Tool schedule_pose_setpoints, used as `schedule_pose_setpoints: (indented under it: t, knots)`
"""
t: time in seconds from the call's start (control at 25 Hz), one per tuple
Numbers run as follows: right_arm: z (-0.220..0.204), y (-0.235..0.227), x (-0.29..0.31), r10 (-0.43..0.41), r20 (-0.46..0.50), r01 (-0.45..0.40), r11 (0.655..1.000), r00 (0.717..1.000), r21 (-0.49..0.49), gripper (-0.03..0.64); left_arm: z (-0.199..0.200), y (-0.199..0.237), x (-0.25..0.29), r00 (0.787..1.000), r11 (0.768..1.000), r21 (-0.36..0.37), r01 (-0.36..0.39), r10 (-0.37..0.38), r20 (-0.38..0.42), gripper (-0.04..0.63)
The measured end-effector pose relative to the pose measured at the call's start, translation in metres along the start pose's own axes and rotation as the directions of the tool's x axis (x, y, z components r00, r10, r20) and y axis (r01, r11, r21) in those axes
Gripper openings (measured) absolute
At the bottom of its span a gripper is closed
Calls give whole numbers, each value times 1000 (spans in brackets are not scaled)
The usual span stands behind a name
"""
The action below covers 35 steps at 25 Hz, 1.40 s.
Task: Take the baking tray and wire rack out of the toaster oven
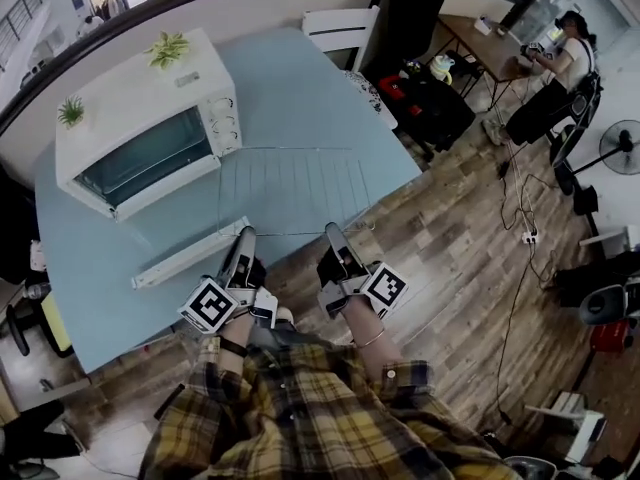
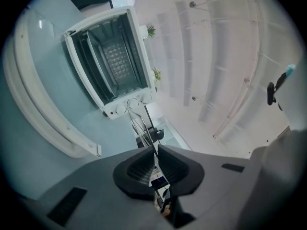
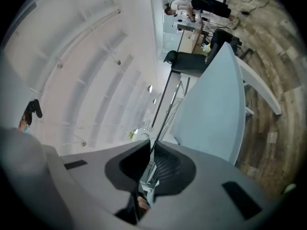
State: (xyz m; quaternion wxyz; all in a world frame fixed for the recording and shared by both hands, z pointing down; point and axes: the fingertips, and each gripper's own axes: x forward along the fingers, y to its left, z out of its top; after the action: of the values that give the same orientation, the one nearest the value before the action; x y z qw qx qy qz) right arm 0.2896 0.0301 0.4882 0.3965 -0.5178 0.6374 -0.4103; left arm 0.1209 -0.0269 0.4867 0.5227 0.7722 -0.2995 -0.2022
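Note:
A thin wire rack (image 1: 290, 188) hangs level over the blue table (image 1: 300, 88), in front of the white toaster oven (image 1: 150, 148). The oven's door (image 1: 190, 252) is folded down flat. My left gripper (image 1: 243, 234) is shut on the rack's near edge at the left, and my right gripper (image 1: 333, 230) is shut on the same edge at the right. In the left gripper view the rack (image 2: 141, 123) runs edge-on from the left gripper (image 2: 156, 150) toward the open oven (image 2: 108, 56). In the right gripper view the rack (image 3: 165, 114) leaves the right gripper (image 3: 151, 150) as thin wires. I cannot tell whether a tray lies inside the oven.
Two small plants (image 1: 168, 48) (image 1: 71, 111) stand on the oven's top. A white chair (image 1: 340, 28) is at the table's far side. A person (image 1: 565, 63) sits at a desk at the back right, near a fan (image 1: 622, 148). The table's near edge (image 1: 400, 183) meets wooden floor.

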Motion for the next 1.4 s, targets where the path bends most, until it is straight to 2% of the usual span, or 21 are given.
schedule_pose_setpoints:
  t: [0.12,0.24,0.36,0.64,0.72,0.88,0.96,1.04,1.24,1.4]
  knots:
    - [16,-14,-10,-37,30,37,999,999,-8,29,-17,2,19,999,1000,-1,8,-8,-51,23]
    - [26,-32,-20,-91,54,91,996,994,4,29,-37,14,33,994,999,-24,-26,24,-106,23]
    - [31,-51,-28,-138,58,138,990,989,4,29,-51,23,44,988,999,-22,-30,26,-150,25]
    - [26,-96,-38,-244,25,243,970,970,27,31,-79,61,51,969,986,-67,-153,136,-208,32]
    - [26,-106,-40,-266,23,264,964,964,40,31,-85,71,52,961,978,-103,-181,154,-229,34]
    - [21,-131,-47,-353,36,347,930,935,124,30,-99,90,51,937,944,-200,-263,200,-287,31]
    - [16,-141,-49,-393,35,384,911,919,154,31,-102,94,46,928,934,-208,-290,222,-298,41]
    - [12,-148,-50,-425,34,415,895,904,164,32,-105,97,40,921,927,-211,-310,237,-310,80]
    - [7,-162,-42,-471,53,456,873,881,176,38,-108,101,27,906,917,-216,-335,251,-340,91]
    - [-1,-174,-36,-496,26,483,856,868,185,43,-108,97,24,907,924,-205,-322,239,-347,89]
